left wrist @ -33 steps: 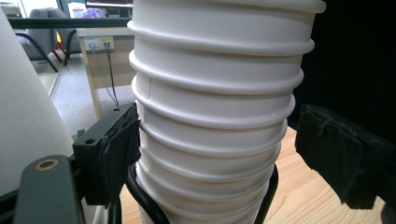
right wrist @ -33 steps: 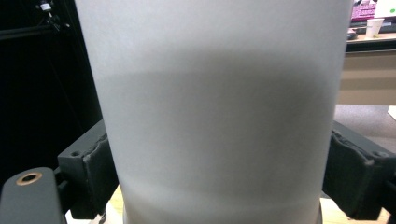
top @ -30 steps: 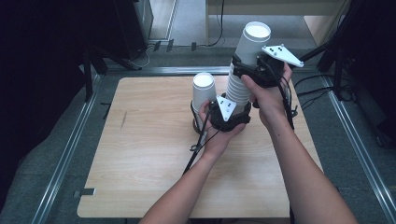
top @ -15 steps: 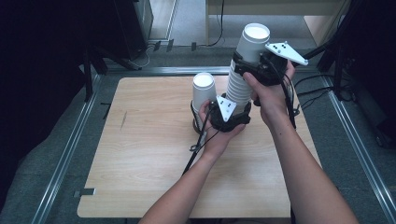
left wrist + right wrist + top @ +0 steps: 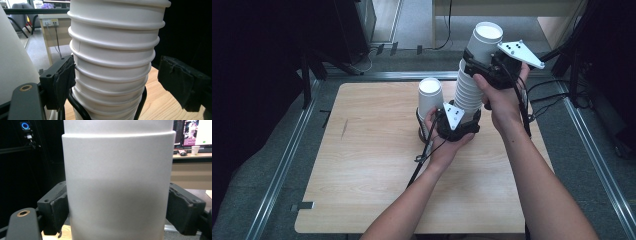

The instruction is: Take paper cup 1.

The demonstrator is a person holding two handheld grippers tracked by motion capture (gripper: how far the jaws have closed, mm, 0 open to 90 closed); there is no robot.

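A tall leaning stack of white paper cups (image 5: 468,90), mouths down, rises from the wooden table (image 5: 372,165). My left gripper (image 5: 466,116) is around its base. In the left gripper view the stack (image 5: 112,50) stands between the jaws; the left pad (image 5: 65,78) touches it and the right pad (image 5: 178,82) stands apart. My right gripper (image 5: 480,66) is at the top cup (image 5: 485,42). Its jaws have just been closing, and both pads press the cup's wall (image 5: 117,195). A single upturned cup (image 5: 430,97) stands just left of the stack.
A black cable (image 5: 422,160) trails from the left gripper over the table towards the front edge. Metal rails (image 5: 287,160) run round the table. Dark equipment stands at the far left, and a pale desk (image 5: 512,7) stands beyond the table.
The right gripper and its grey plate have shifted slightly up and to the right at the top cup. The left hand and the base of the stack have stayed put.
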